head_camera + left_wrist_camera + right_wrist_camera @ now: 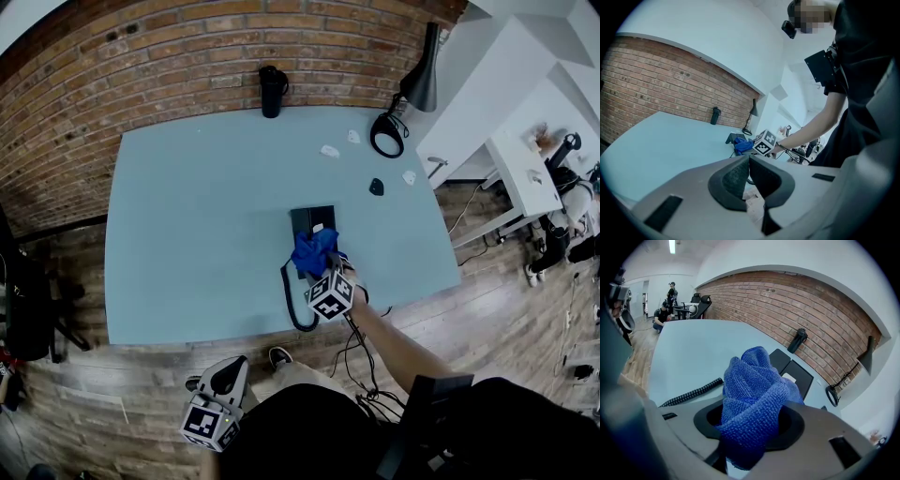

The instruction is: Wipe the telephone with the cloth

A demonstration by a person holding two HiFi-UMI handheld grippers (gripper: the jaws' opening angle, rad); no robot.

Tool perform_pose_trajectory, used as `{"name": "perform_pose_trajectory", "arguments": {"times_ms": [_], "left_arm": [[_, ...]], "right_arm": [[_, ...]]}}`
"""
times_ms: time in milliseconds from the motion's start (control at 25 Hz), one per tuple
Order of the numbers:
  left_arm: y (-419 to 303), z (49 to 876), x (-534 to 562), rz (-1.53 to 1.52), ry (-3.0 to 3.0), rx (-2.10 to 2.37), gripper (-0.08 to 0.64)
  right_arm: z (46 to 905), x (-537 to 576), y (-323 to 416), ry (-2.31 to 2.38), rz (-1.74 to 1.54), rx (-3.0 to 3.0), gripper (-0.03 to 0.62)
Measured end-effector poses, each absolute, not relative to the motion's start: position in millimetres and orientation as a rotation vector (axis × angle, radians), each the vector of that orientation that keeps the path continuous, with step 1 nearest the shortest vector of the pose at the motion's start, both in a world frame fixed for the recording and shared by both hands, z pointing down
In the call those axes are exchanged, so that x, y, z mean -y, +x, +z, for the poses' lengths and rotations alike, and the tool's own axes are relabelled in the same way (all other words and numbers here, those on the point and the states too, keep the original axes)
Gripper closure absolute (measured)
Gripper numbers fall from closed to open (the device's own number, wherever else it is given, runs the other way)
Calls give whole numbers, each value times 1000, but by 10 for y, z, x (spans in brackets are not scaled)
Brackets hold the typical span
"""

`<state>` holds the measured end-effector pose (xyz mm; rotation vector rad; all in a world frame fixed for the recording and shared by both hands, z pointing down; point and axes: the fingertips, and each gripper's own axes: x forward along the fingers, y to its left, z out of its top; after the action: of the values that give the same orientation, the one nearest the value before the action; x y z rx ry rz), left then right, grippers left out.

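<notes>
Two grippers are noted: a bunched blue terry cloth [752, 394] is clamped in the right gripper [750, 432], against the flat black telephone [799, 373] just ahead. The left gripper [749, 176] is closed and empty. The cloth is judged soft and light, best gripped mid-bunch.

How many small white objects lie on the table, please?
3 white objects. Two sit toward the far edge, left of the lamp base; one sits nearer, right of a small dark object. The cloth may hide others.
</notes>
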<state>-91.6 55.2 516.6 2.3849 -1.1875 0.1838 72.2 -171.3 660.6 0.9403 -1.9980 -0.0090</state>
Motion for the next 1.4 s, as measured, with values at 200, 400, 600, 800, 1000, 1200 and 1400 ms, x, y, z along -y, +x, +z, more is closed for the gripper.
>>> {"name": "perform_pose_trajectory", "arguments": {"times_ms": [200,400,600,800,1000,1200,1400], "left_arm": [[-905,5166,-579,188,2385,1183,560],[-912,5190,-613,199,2376,1181,560],[-915,5192,-629,198,2385,1183,560],[-912,5172,-631,194,2378,1190,560],[-906,5183,-647,186,2384,1193,560],[-909,5178,-663,186,2371,1191,560],[-900,5203,-655,183,2388,1191,560]], "right_arm": [[6637,1662,719,938,-3,1996,388],[6668,1623,724,938,0,1995,388],[6677,1588,730,941,3,1994,388],[6697,1548,734,941,7,1992,388],[6714,1521,742,941,6,1992,388],[6711,1515,736,944,7,1991,388],[6727,1514,745,951,9,1989,388]]}}
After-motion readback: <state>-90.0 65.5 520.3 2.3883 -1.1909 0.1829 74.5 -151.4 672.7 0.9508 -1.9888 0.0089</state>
